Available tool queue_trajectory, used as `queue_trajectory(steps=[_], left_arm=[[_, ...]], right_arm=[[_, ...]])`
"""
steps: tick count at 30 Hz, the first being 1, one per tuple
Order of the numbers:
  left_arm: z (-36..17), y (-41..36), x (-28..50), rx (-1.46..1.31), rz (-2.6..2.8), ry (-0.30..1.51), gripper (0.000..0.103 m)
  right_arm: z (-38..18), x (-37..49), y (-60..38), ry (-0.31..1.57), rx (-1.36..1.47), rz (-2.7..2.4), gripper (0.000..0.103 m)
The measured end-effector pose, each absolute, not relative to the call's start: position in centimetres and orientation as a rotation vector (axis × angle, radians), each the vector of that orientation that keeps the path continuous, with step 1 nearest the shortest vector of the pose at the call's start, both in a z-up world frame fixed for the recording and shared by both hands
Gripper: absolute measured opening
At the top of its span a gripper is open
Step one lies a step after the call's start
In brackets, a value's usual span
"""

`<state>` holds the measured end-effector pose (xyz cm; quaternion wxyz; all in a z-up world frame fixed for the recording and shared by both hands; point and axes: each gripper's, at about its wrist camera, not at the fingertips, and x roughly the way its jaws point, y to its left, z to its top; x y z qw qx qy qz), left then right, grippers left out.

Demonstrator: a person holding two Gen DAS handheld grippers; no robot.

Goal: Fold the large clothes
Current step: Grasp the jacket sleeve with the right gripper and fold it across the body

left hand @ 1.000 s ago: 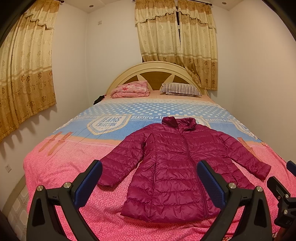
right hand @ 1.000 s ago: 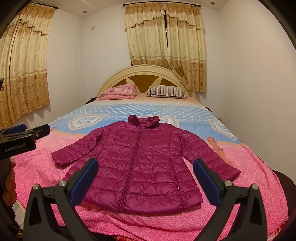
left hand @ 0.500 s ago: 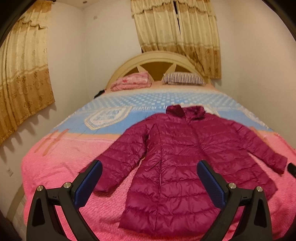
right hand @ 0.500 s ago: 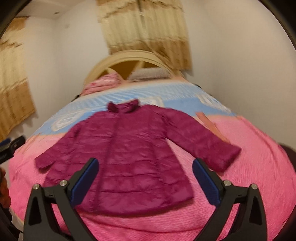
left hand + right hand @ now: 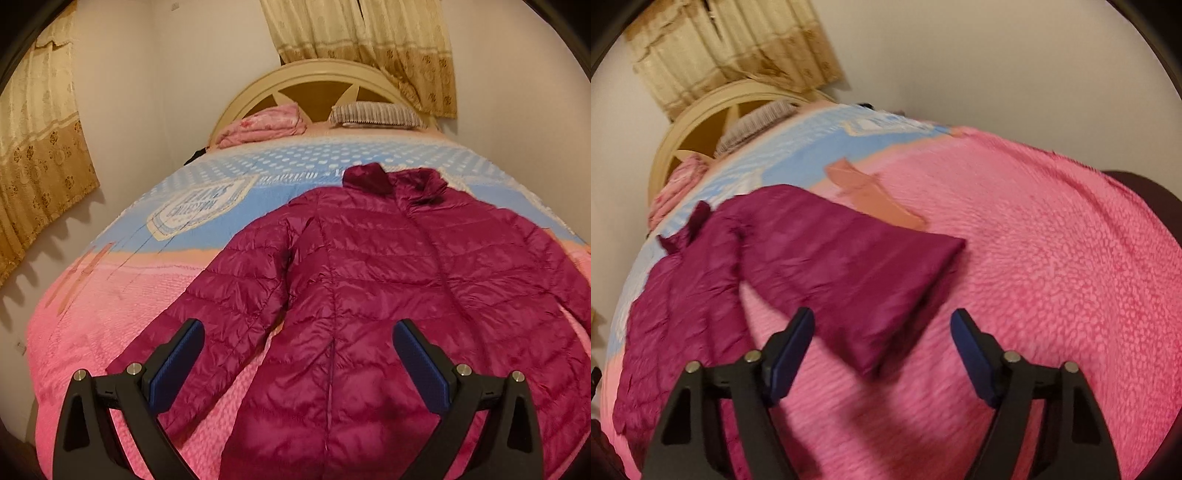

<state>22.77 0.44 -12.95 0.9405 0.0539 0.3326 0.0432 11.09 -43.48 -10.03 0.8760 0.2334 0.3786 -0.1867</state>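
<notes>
A magenta quilted puffer jacket (image 5: 388,295) lies flat and face up on the bed (image 5: 92,314), zip closed, collar towards the headboard, both sleeves spread out. My left gripper (image 5: 297,354) hangs open over the jacket's lower left side, next to the left sleeve (image 5: 221,314). Nothing sits between its blue pads (image 5: 177,365). In the tilted right wrist view, my right gripper (image 5: 882,350) hovers over the cuff of the right sleeve (image 5: 864,273). Its jaws are closing, and the pads are clear of the cuff.
The bed has a pink and blue printed cover (image 5: 1052,258). A folded pink blanket (image 5: 262,123) and a striped pillow (image 5: 373,114) lie by the cream headboard (image 5: 314,79). Curtains (image 5: 37,147) hang on the left and back walls. Walls stand close on both sides.
Both grippers came down and forward towards the jacket, which looms larger. The right view rolled and swung onto the right sleeve, and the right jaws narrowed. The jacket has not moved.
</notes>
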Motion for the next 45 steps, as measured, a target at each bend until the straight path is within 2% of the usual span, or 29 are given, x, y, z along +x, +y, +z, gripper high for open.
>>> queue_trajectory(steps=[2, 4, 8, 12, 16, 33, 45], left_arm=[[-13.5, 0.4, 23.7, 0.117, 0.095, 0.693, 0.102], [-14.0, 0.3, 24.7, 0.123, 0.100, 0.705, 0.102], [-14.4, 0.1, 25.7, 0.142, 0.099, 0.730, 0.102], [-14.4, 0.5, 26.3, 0.150, 0.115, 0.734, 0.102], [-14.2, 1.5, 26.6, 0.140, 0.133, 0.738, 0.102], [-13.2, 7.1, 29.5, 0.102, 0.217, 0.755, 0.102], [-12.9, 9.1, 32.2, 0.056, 0.245, 0.765, 0.102]], right_arm=[[-10.6, 11.5, -44.0, 0.812, 0.510, -0.380, 0.072], [-10.8, 11.9, -44.0, 0.829, 0.518, -0.358, 0.064], [-11.3, 13.3, -43.9, 0.833, 0.492, -0.328, 0.058], [-12.0, 14.4, -43.8, 0.866, 0.459, -0.287, 0.035], [-12.0, 14.8, -44.1, 0.863, 0.447, -0.264, 0.020], [-2.1, 19.1, -41.8, 0.691, 0.168, -0.282, 0.015], [0.7, 25.6, -29.9, 0.639, -0.095, -0.104, 0.014]])
